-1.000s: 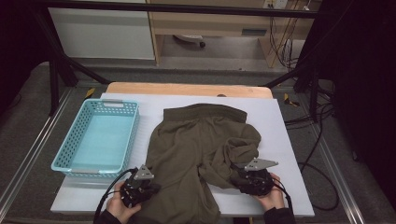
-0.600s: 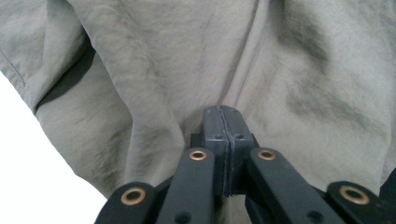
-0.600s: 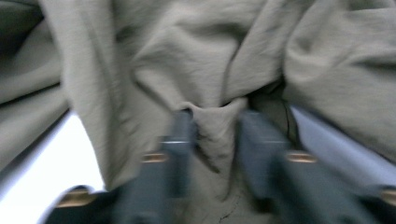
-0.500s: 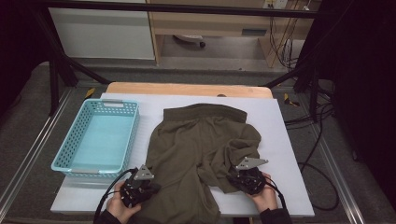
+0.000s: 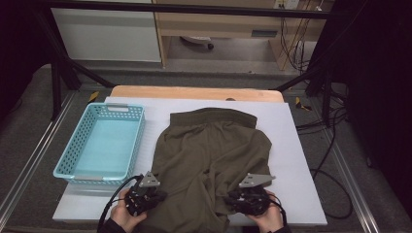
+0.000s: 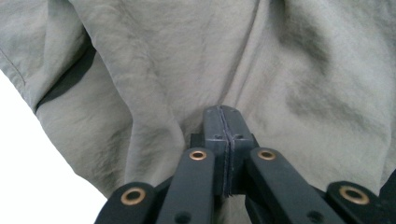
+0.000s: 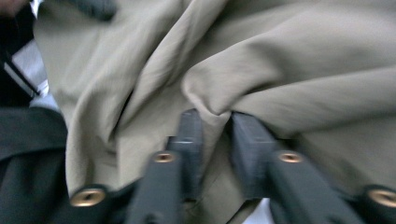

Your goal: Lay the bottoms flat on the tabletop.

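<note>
An olive-green garment [image 5: 214, 145] lies spread on the white table [image 5: 291, 145], its waistband at the far end. At the near left corner of the cloth, my left gripper [image 5: 158, 195] is shut, its pads [image 6: 215, 122] pressed together where the folds [image 6: 280, 70] meet. My right gripper [image 5: 229, 200] is at the near right part of the cloth. Its jaws have just been opening, and in the right gripper view [image 7: 215, 122] they stand apart with a loose fold of the garment [image 7: 280, 70] between them.
A light blue perforated basket [image 5: 116, 108] stands on the left of the table, beside the garment. A bare white strip runs along the table's right side. A metal rail [image 5: 29, 165] lies along the table's left side, and black cables [image 5: 335, 160] lie on the floor to the right.
My right gripper has shifted left along the near edge toward the garment's middle, bunching the cloth there. The left gripper has stayed put.
</note>
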### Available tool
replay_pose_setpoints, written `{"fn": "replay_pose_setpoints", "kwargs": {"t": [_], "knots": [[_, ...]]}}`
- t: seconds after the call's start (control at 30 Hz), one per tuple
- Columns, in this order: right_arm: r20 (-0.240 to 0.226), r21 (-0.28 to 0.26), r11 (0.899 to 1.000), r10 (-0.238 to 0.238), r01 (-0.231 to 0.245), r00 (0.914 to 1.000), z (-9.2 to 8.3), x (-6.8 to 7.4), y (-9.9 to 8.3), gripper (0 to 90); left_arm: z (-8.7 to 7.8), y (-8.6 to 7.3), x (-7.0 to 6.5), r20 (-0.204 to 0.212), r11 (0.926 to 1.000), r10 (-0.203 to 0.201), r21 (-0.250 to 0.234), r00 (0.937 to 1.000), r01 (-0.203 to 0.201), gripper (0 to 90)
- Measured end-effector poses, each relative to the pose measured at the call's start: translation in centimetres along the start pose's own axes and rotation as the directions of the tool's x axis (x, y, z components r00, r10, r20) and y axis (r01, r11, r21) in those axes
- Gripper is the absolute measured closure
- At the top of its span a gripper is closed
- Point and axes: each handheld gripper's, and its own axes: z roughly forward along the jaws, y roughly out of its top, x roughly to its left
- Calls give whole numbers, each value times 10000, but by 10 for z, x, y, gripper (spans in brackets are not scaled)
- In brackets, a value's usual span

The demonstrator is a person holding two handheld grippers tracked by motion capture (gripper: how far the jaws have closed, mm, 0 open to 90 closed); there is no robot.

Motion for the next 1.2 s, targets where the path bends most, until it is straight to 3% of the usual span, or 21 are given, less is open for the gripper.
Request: {"fn": "replay_pose_setpoints", "kwargs": {"t": [0.1,0.2,0.27,0.37,0.43,0.53,0.63,0.73,0.87,1.0,1.1,1.2], "knots": [[726,-816,9967,83,-24,9973,-28,-10,-4,554,0,0,0,-18,10000,13,6,10000,-13,890],[1647,-1134,9935,175,13,9862,-46,-21,-14,498,0,0,0,5,10000,-19,2,10000,19,890],[1847,-1130,9935,327,-119,9823,-45,-27,-21,439,0,0,0,19,10000,-43,-19,10000,43,891],[2013,-772,9967,-100,260,9795,-28,-29,-25,410,0,0,0,19,10000,-37,-10,10000,37,891],[2133,-529,9980,-226,347,9767,-15,-32,-23,460,0,0,0,13,10000,-25,-27,10000,25,891],[2575,-91,9982,-551,595,9647,-4,-36,-21,656,0,0,1,21,10000,-12,-29,10000,12,890],[2375,-204,9993,-261,318,9710,-10,-36,-20,889,0,0,1,22,10000,-19,-26,10000,19,890],[2375,-393,9988,-204,306,9712,-26,-32,-15,900,0,0,0,11,10000,-13,5,10000,13,891],[2291,-959,9946,-171,400,9733,-50,-25,1,900,0,0,1,32,10000,-32,-24,10000,32,891],[2388,-1298,9911,24,295,9711,-57,-31,30,899,0,0,0,9,10000,-10,11,10000,10,891],[2430,-1288,9917,274,43,9696,-44,-45,55,898,0,0,1,33,10000,-25,-4,10000,25,891],[2599,-1073,9942,342,-63,9650,-17,-64,76,896,0,0,0,31,10000,9,16,10000,-9,891]]}}
